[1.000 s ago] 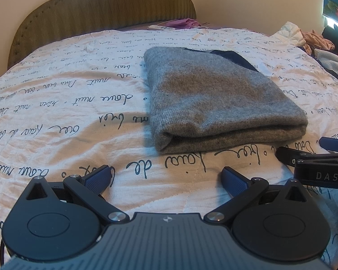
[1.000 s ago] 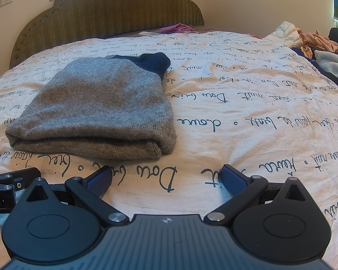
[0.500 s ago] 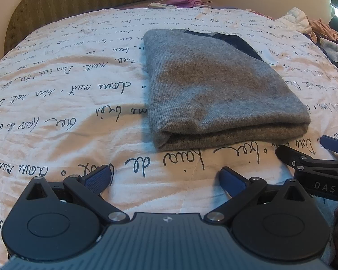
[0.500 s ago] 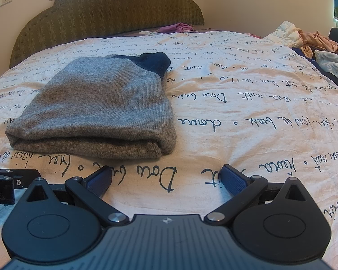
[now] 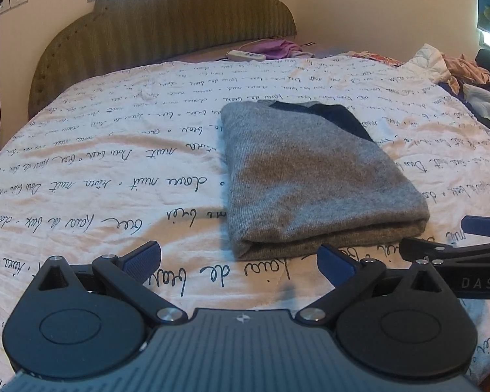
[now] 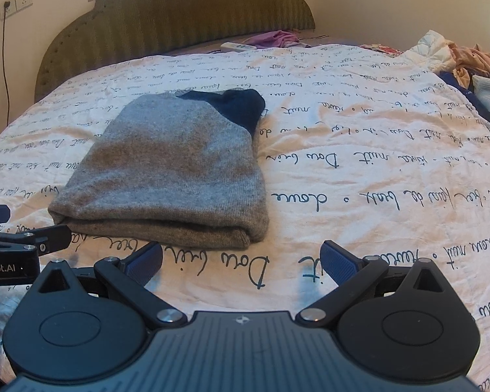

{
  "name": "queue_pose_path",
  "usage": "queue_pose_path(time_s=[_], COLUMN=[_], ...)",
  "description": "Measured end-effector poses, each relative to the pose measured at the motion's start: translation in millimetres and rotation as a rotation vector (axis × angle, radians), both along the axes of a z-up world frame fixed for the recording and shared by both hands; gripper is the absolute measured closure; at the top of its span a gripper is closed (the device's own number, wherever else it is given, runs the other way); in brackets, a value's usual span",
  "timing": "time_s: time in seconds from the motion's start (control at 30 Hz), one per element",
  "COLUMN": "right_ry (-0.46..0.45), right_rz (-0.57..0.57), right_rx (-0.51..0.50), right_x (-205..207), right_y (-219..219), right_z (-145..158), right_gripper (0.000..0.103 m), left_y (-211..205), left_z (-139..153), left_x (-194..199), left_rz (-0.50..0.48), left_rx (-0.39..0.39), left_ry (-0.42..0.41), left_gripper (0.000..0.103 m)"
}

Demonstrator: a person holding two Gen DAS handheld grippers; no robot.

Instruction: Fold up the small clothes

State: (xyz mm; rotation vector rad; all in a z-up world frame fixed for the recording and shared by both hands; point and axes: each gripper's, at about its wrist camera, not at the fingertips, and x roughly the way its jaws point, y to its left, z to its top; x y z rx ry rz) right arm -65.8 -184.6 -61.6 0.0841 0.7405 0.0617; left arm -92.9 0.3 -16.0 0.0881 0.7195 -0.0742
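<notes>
A grey knit garment [image 5: 313, 176] with a dark blue part at its far end lies folded into a compact rectangle on the bed. It also shows in the right wrist view [image 6: 176, 170]. My left gripper [image 5: 238, 261] is open and empty, just in front of the garment's near folded edge, not touching it. My right gripper [image 6: 241, 259] is open and empty, in front of the garment's near right corner. Each gripper shows at the edge of the other's view, the right one [image 5: 467, 245] and the left one [image 6: 19, 232].
The bed has a white cover with black handwriting print [image 5: 114, 170]. An olive headboard [image 5: 179, 23] stands at the back. A purple cloth [image 5: 277, 47] and a white power strip [image 5: 245, 55] lie near it. A pile of clothes [image 6: 473, 65] lies at the right.
Both grippers have pulled back and risen a little from the garment, so more of the bed and headboard shows. The garment has not moved.
</notes>
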Motion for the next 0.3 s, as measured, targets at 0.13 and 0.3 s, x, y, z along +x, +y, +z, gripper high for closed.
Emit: queue_pose_path(time_s=[0.13, 0.3], right_ry=[-0.004, 0.005], right_rz=[0.012, 0.027], right_rx=[-0.008, 0.010], right_x=[0.0, 0.3], right_y=[3.5, 4.3], right_z=[4.7, 6.8], right_gripper=[0.000, 0.000], left_y=[0.7, 2.1], left_z=[14.3, 20.3], left_x=[-8.4, -7.5], left_rz=[0.004, 0.029], left_rx=[-0.012, -0.009], left_ry=[-0.035, -0.024], left_gripper=[0.000, 0.000])
